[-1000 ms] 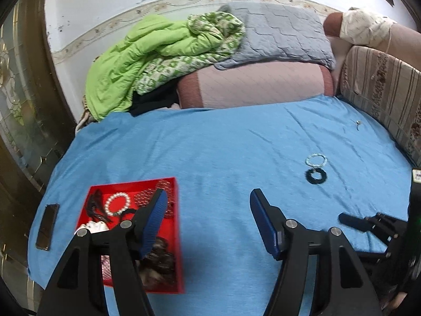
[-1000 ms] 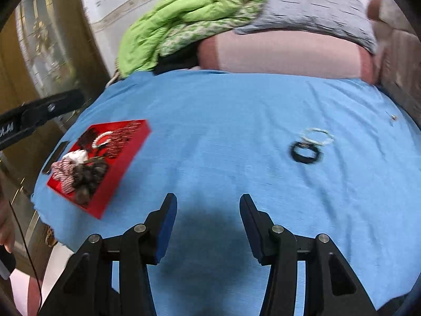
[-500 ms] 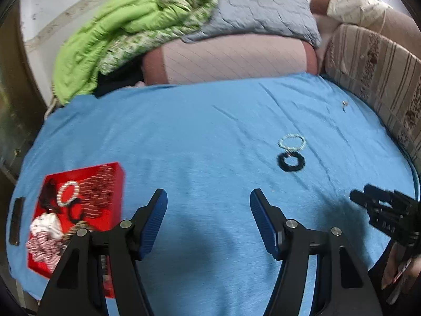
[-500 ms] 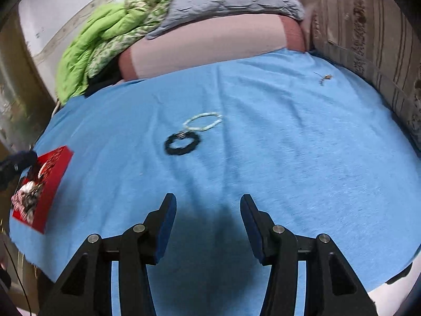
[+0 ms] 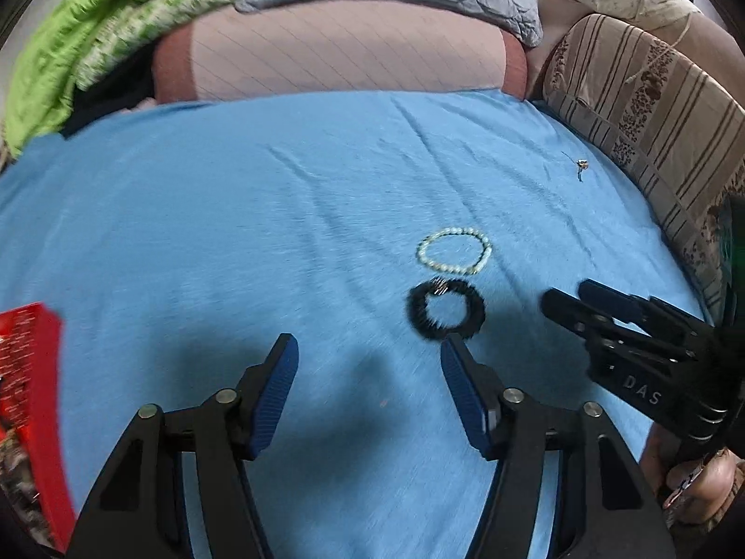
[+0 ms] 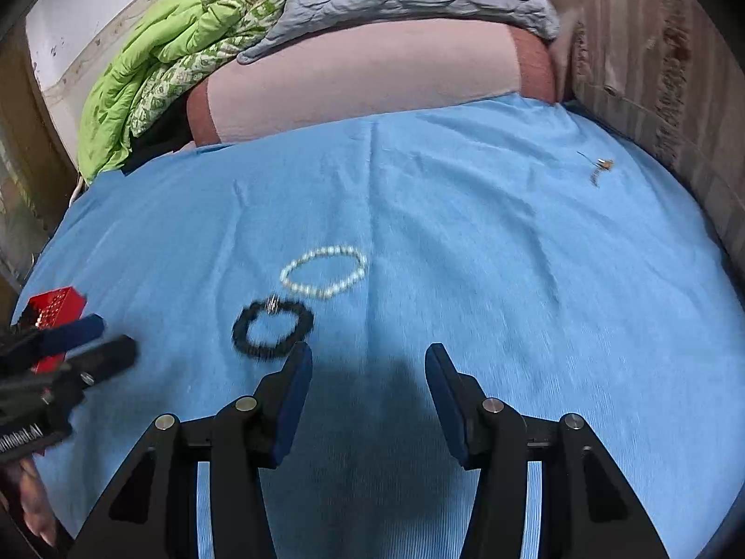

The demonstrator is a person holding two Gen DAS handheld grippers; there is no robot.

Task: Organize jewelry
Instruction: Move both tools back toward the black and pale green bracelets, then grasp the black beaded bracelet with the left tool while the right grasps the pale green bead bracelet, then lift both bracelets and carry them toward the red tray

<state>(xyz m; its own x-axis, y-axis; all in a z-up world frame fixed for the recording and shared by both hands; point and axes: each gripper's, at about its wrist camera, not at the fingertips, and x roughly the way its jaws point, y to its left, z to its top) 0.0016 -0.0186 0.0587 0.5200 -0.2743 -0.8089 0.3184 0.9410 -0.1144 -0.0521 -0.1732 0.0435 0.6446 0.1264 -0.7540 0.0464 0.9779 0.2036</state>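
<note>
Left gripper (image 5: 365,349): jaws apart over the blue bedsheet (image 5: 233,214), nothing between the pads; they have just been closing slightly. Black bracelet (image 5: 446,310) lies just beyond the right fingertip, apart from it. Pale beaded bracelet (image 5: 454,250) lies just behind the black one. Right gripper (image 5: 565,303) enters from the right edge. Red tray (image 5: 28,372) sits at the left edge

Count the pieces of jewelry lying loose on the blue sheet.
3: a black bracelet, a pale bead bracelet just beyond it, and a small metal piece far off near the striped cushion. The red box holds more, mostly hidden.
</note>
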